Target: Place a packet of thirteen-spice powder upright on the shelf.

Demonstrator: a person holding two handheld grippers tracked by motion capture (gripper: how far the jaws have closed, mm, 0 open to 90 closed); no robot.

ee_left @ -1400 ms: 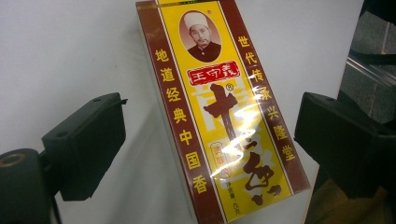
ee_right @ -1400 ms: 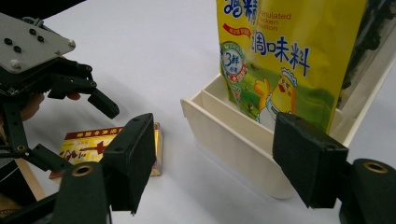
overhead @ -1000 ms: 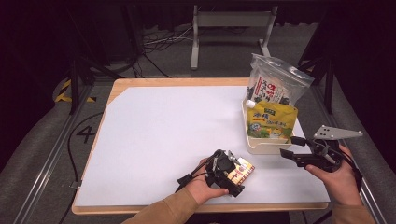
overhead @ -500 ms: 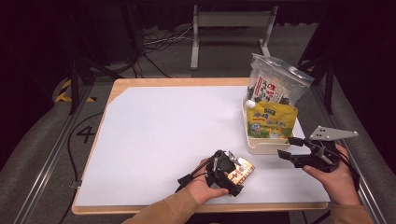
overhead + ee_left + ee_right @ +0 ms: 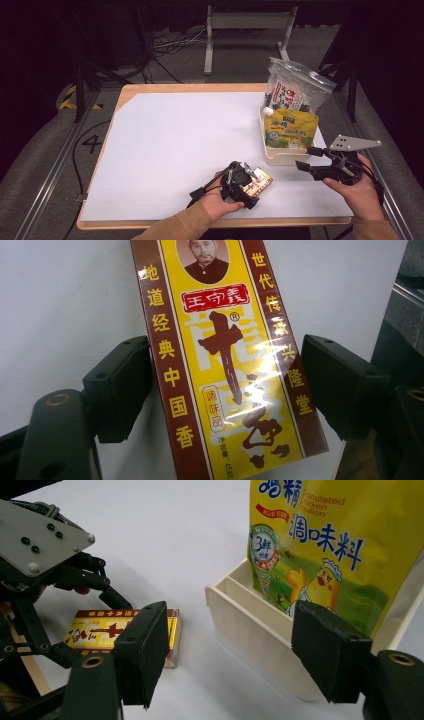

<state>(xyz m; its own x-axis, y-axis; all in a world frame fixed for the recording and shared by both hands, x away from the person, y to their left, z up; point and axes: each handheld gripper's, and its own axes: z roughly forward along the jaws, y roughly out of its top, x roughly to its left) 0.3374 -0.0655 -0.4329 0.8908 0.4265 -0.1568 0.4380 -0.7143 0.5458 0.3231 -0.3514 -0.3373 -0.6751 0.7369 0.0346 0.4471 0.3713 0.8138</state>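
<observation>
Now the left gripper has been closing its jaws around the yellow spice box lying flat on the white table, not clearly pressing. Right gripper stands open near the cream tray.

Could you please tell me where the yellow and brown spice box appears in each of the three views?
High view: the spice box lies near the table's front edge, at the left gripper.
Left gripper view: the box runs up the centre, between the jaws.
Right gripper view: lower left, flat.
Shared landmark: the white sheet.
</observation>
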